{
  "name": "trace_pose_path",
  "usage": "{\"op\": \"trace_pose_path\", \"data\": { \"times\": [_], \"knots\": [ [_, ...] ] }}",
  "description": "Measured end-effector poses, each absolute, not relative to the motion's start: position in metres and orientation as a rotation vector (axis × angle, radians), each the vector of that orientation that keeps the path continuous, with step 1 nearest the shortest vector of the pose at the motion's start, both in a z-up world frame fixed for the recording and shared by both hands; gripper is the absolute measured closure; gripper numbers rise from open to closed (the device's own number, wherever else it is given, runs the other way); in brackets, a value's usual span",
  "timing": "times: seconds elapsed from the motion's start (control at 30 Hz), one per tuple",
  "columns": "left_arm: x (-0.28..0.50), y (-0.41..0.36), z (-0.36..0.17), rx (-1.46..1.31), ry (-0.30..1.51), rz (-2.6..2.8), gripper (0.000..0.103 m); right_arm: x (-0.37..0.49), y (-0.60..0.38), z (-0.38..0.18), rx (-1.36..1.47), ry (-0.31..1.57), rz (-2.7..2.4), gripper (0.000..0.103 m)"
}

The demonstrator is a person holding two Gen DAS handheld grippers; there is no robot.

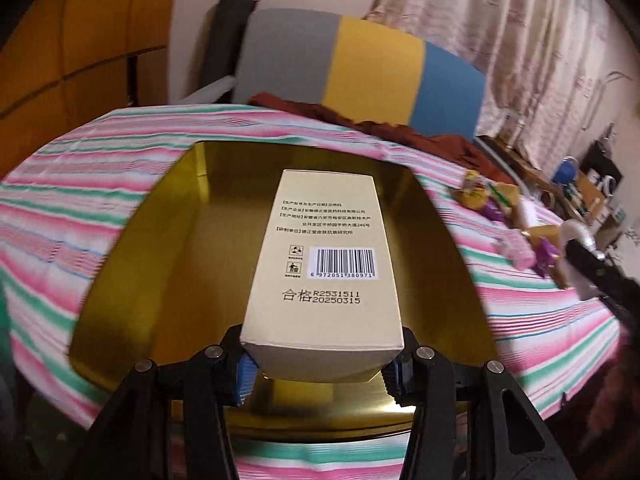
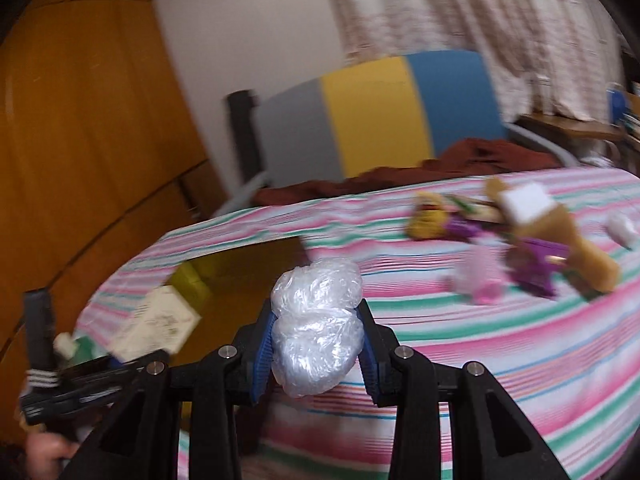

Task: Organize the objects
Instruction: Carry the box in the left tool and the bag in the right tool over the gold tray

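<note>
Two grippers each carried something. The left gripper clamped a cream carton by its near end, holding it over the open gold box on the striped cloth, apparently to pack it. The right gripper squeezed a crumpled plastic bag, near the box, probably bound there too.

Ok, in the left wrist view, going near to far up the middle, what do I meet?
Left gripper → beige printed carton → gold open box → striped pink-green bedsheet → grey-yellow-blue headboard.
</note>
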State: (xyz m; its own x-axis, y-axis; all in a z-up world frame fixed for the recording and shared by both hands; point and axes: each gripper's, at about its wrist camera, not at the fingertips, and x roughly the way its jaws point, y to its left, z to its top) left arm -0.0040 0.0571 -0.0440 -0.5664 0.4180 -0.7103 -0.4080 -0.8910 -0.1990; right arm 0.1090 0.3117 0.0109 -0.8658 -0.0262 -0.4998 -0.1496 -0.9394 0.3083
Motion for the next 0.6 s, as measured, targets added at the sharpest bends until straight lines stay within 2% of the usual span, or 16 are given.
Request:
{"op": "trace_pose_path", "data": {
  "times": [0.43,0.5,0.53,0.6],
  "knots": [
    [-0.028,0.004,-0.056,-1.248,0.035,2.556,0.051,0.052,0.221,-0.005,-1.113,0.553,3.069,0.066],
    [-0.025,0.001,-0.053,-1.238,0.021,2.557,0.042,0.049,0.215,-0.009,-1.161,0.564,3.077,0.066],
    [-0.023,-0.001,-0.05,-1.215,0.01,2.564,0.032,0.047,0.211,-0.011,-1.171,0.553,3.077,0.066],
    [-0.017,-0.004,-0.039,-1.159,0.034,2.628,0.026,0.045,0.206,-0.013,-1.194,0.553,3.082,0.066]
  ]
}}
